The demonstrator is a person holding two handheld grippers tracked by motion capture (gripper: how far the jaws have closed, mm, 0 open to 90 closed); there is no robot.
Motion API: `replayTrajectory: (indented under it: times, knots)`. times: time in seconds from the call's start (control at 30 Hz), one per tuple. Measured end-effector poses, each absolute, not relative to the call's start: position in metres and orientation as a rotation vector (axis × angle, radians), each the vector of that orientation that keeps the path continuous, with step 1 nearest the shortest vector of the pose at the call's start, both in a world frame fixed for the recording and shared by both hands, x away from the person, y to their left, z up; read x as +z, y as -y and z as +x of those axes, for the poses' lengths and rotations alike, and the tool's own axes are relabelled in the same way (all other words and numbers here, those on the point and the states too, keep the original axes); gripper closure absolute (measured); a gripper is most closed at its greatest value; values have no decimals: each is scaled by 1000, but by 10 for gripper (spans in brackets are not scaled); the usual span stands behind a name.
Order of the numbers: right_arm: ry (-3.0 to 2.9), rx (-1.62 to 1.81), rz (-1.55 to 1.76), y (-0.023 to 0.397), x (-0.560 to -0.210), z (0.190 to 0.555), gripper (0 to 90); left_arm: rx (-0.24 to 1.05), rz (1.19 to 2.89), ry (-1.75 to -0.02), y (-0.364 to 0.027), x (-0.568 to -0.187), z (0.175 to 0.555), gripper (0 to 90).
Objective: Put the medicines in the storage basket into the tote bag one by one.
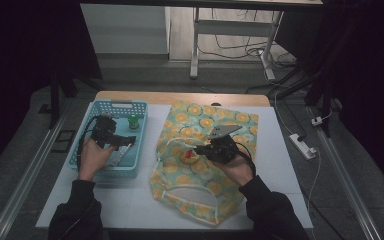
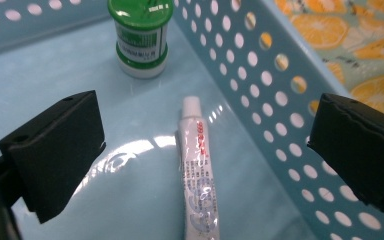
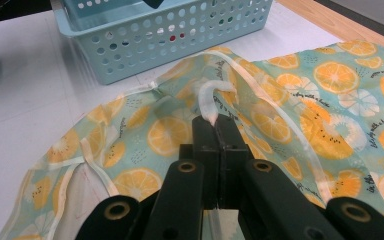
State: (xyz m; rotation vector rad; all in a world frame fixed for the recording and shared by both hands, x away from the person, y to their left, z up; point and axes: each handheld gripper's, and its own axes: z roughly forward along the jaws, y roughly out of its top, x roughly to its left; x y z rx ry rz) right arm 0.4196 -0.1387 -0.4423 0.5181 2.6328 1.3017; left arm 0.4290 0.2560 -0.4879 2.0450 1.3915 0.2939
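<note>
Spread wide inside the blue basket (image 1: 96,165), the left gripper (image 2: 200,150) fingers are held over a white tube (image 2: 198,170) near a green-capped bottle (image 2: 141,37), while the fruit-print bag's (image 3: 330,95) white trim (image 3: 210,102) is pinched by the right gripper (image 3: 215,125) on the worktop (image 1: 130,205).

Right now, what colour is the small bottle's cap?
Green, clearest in the left gripper view: bottle.

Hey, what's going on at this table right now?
A person works with a gripper in each hand. The right gripper is shut on the white trim of an orange-print fabric bag, lifting its edge. The left gripper hangs open inside a blue basket, over a small white tube lying on the bottom. A green-capped bottle stands farther back in the basket.
</note>
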Motion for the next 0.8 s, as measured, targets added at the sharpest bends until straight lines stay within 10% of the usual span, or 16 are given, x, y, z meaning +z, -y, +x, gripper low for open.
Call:
replayTrajectory:
  times: [0.57, 0.8]
  knots:
    - [-2638, 1297, 518, 138, -444, 418, 900, 180, 2299, -1531, -240, -511, 445, 26]
    - [-2639, 1296, 519, 138, -443, 419, 900, 206, 2364, -1558, -236, -514, 447, 203]
